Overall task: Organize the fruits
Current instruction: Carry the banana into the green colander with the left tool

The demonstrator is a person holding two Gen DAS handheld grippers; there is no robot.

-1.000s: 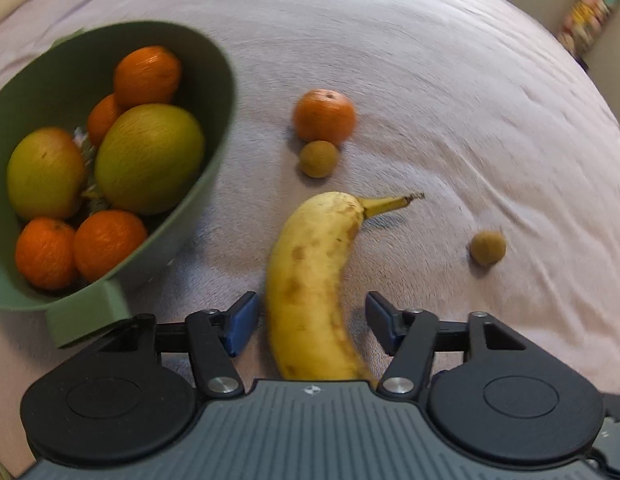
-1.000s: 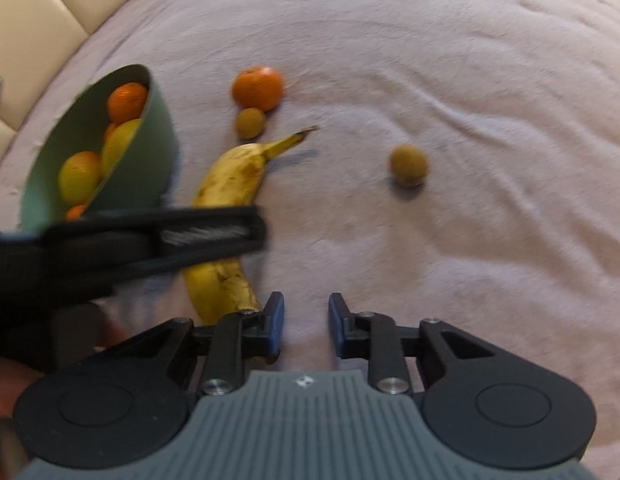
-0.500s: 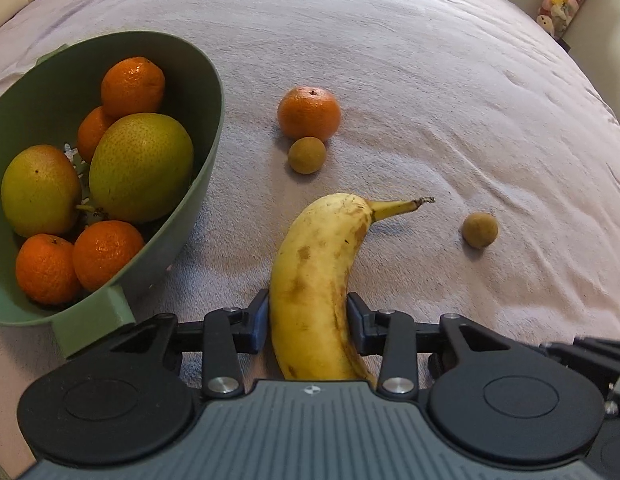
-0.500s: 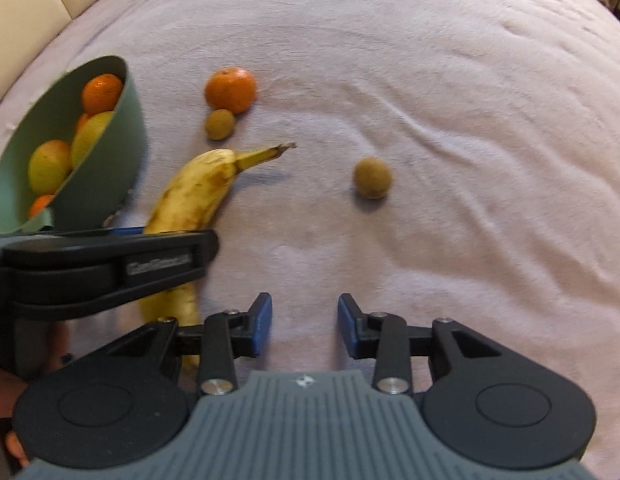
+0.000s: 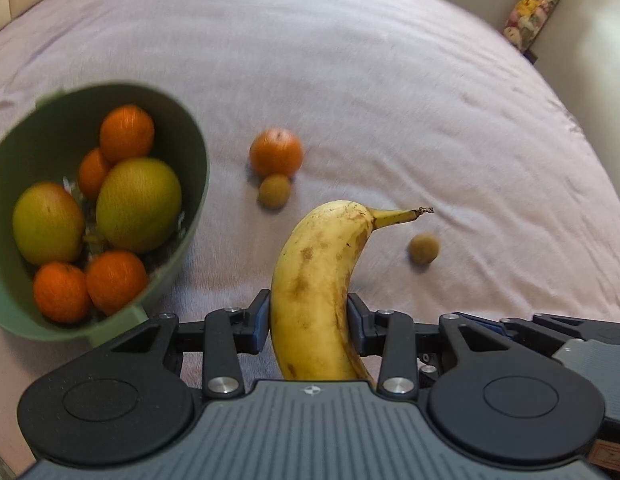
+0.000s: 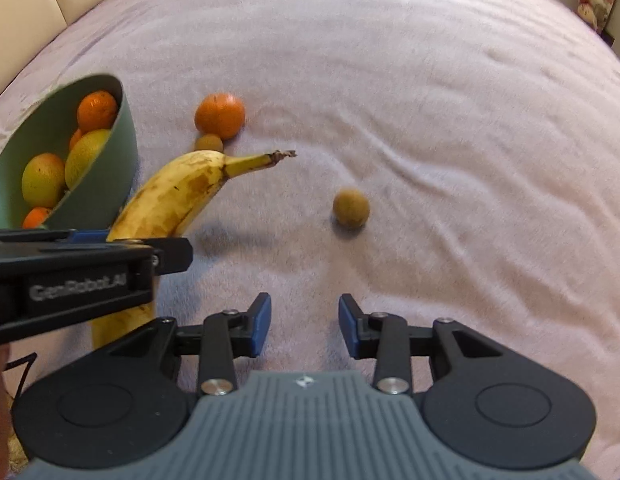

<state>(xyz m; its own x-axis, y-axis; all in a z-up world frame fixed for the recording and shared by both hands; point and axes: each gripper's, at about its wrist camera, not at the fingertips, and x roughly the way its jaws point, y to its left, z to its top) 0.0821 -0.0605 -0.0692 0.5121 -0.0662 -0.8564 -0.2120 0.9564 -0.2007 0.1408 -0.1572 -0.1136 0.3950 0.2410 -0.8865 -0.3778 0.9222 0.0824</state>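
Observation:
My left gripper is shut on a spotted yellow banana and holds it off the pale pink cloth; its shadow shows in the right wrist view, where the banana sticks out past the left gripper's body. A green bowl at the left holds several tangerines and two green-yellow mangoes. A loose tangerine and a small brown fruit lie beyond the banana. Another small brown fruit lies ahead of my right gripper, which is open and empty.
The pale pink cloth covers the whole surface. A cream cushioned seat back is at the far left. Colourful items stand by the wall at the far right.
My left gripper closed on the banana and lifted it off the cloth. My right gripper opened a little wider and the small brown fruit now sits nearer its centre line.

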